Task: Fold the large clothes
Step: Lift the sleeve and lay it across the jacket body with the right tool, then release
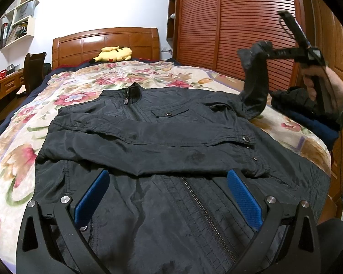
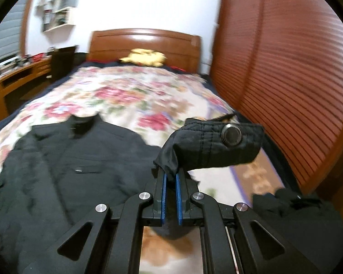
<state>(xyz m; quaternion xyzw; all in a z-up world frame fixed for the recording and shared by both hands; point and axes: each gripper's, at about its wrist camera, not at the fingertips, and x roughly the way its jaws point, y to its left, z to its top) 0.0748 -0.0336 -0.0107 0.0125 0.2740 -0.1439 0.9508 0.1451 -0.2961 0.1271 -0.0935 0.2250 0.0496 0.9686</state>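
A black zip-front nylon jacket (image 1: 162, 137) lies face up on the floral quilted bedspread (image 1: 84, 84), collar toward the wooden headboard at 12 o'clock. One sleeve is folded flat across the chest, its snap-button cuff (image 1: 247, 140) lying toward 3 o'clock.

The left gripper (image 1: 168, 182) hangs low over the jacket's hem near 6 o'clock. Its blue-padded fingers (image 1: 92, 199) are spread wide on either side of the zipper and hold nothing.

At 2 o'clock in the left wrist view, the right gripper (image 1: 266, 50) is raised above the bed, with the other sleeve's cuff (image 1: 256, 68) drawn up from the shoulder. In the right wrist view, the right gripper's (image 2: 170, 180) blue pads stand narrow with the black cuff fabric (image 2: 213, 146) pinched between them, a round metal snap facing the camera.

A yellow plush toy (image 1: 114, 54) rests by the headboard. A heap of dark clothing (image 1: 304, 107) lies at the bed's 3 o'clock edge, beside the slatted wooden wardrobe doors (image 1: 235, 22).
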